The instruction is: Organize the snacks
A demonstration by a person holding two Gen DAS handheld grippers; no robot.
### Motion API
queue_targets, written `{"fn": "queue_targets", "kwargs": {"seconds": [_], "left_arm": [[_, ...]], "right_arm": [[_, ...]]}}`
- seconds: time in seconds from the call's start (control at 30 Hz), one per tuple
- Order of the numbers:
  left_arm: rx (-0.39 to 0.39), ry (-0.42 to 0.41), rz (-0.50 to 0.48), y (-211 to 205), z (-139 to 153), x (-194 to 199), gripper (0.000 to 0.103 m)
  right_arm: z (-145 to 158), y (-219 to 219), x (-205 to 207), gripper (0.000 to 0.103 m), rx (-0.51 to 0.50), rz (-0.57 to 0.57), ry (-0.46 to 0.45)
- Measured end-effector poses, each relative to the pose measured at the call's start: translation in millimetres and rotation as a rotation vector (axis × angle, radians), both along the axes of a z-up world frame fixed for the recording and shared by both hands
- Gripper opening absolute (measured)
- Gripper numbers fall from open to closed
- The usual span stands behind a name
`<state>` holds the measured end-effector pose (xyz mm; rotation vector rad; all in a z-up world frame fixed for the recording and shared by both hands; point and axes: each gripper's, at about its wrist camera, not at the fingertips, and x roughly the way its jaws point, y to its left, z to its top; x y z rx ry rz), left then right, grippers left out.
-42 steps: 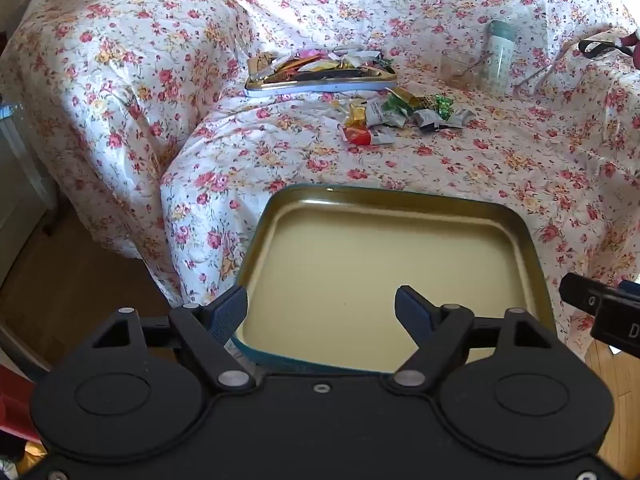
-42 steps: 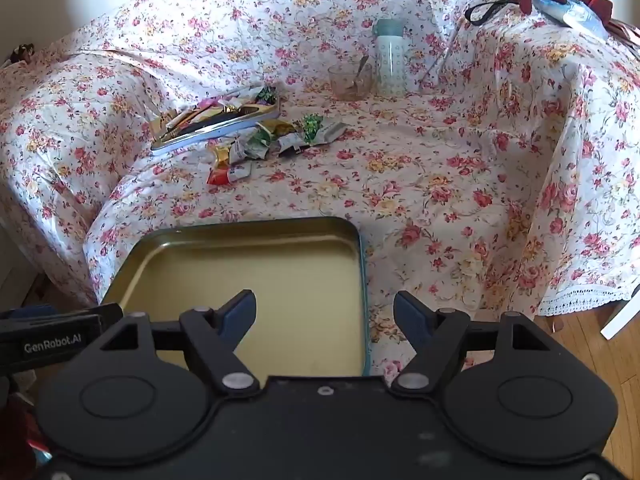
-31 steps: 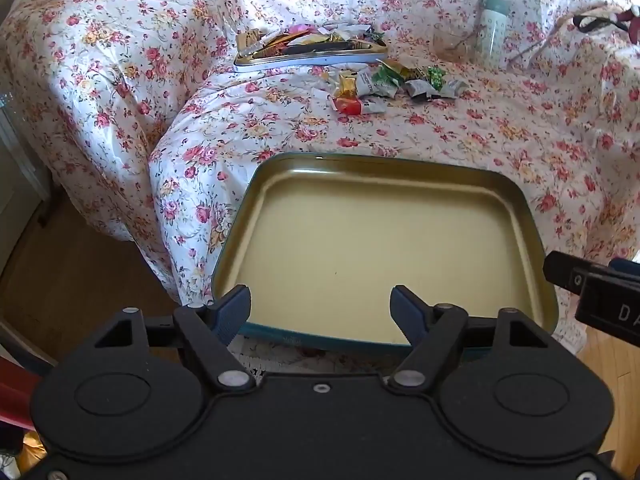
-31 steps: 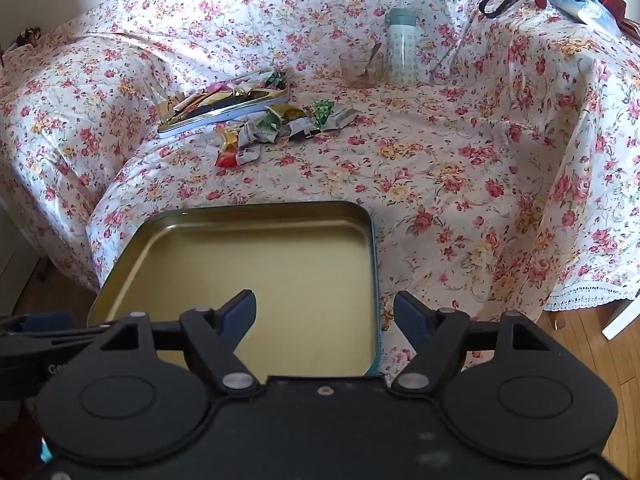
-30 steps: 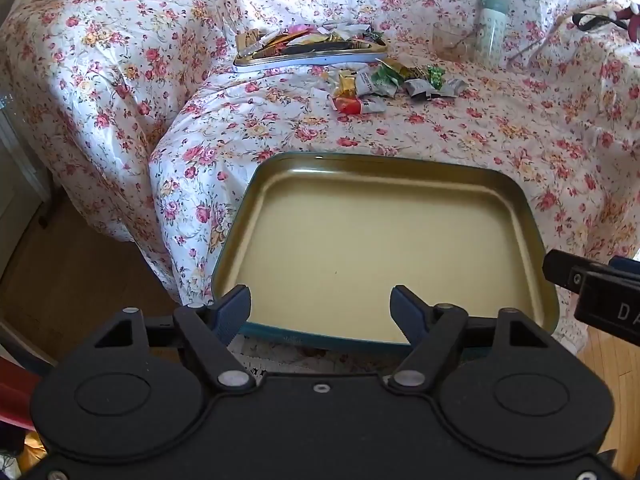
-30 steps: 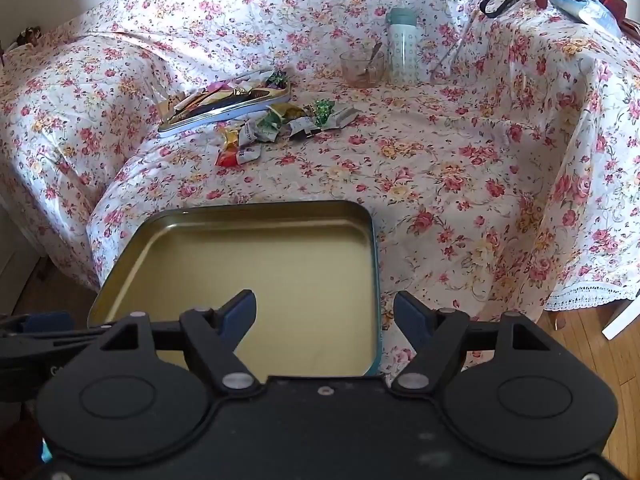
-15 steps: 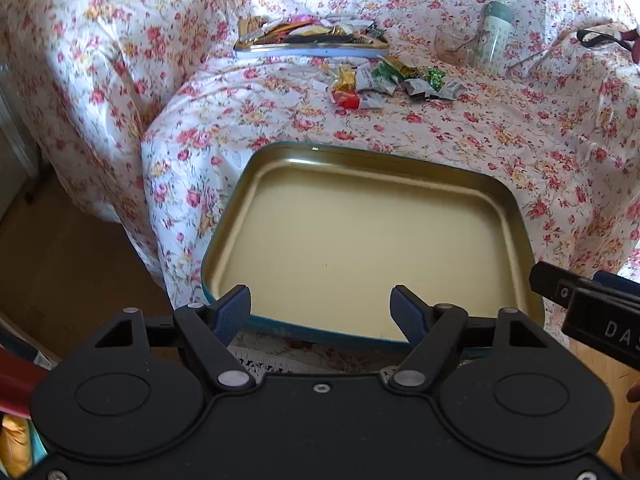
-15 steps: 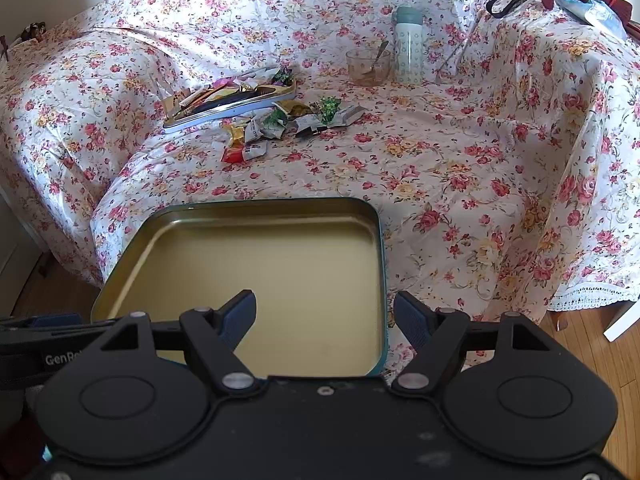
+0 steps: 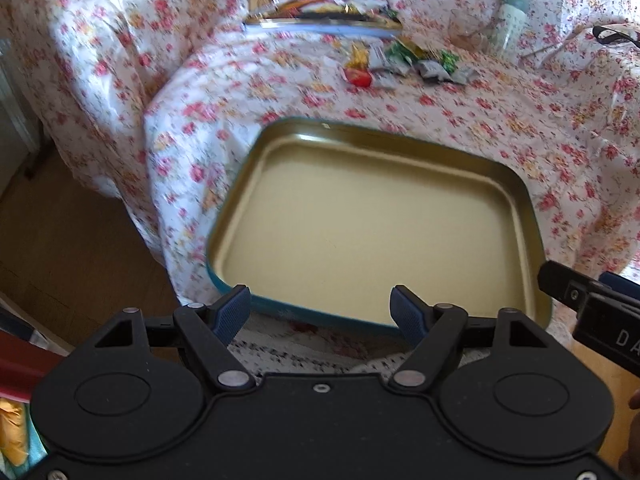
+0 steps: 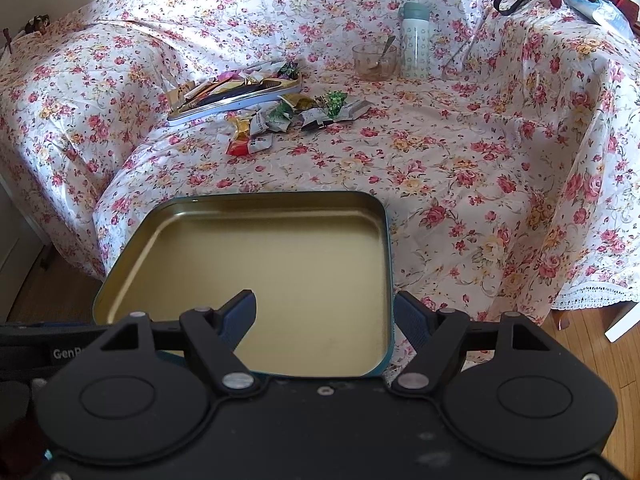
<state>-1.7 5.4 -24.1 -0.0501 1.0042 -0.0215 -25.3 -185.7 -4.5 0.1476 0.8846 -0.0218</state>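
Observation:
An empty tin tray [image 9: 520,196] [image 10: 384,216], gold inside with a teal wall, lies at the front of the floral-covered sofa seat. My left gripper [image 9: 318,312] stands open at the tray's near rim, nothing pressed between its blue pads. My right gripper [image 10: 326,316] is open too, its left finger over the tray's floor and its right finger outside the right wall. Loose wrapped snacks [image 9: 400,64] [image 10: 296,116] lie in a pile farther back. Behind them a flat tin [image 9: 320,26] [image 10: 236,100] holds more snacks.
A pale green bottle [image 10: 416,40] [image 9: 512,20] and a glass bowl with a spoon [image 10: 374,60] stand at the back of the seat. Wooden floor shows at the left [image 9: 80,240] and right [image 10: 592,344]. A dark strap [image 10: 516,0] lies on the armrest.
The left view has rolled a little, so the tray now sits tilted in it, and it is blurred. The right view and both sets of jaws look the same.

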Motion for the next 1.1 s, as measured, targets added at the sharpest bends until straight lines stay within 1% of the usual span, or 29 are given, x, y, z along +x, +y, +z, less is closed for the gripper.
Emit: {"fn": "queue_targets", "kwargs": {"seconds": [0.07, 0.27, 0.63, 1.1], "left_arm": [[0.006, -0.012, -0.003, -0.1, 2.7, -0.5, 0.077], [0.005, 0.000, -0.016, -1.6, 2.5, 1.6, 0.077], [0.023, -0.006, -0.017, -2.2, 2.6, 0.8, 0.077], [0.025, -0.006, -0.018, -1.5, 2.5, 0.3, 0.077]], "right_arm": [[0.2, -0.1, -0.3, 0.079, 0.001, 0.001, -0.001], [0.4, 0.9, -1.8, 0.079, 0.003, 0.003, -0.002], [0.7, 2.7, -1.1, 0.079, 0.004, 0.006, 0.002], [-0.8, 2.5, -0.8, 0.079, 0.005, 0.008, 0.006]]}}
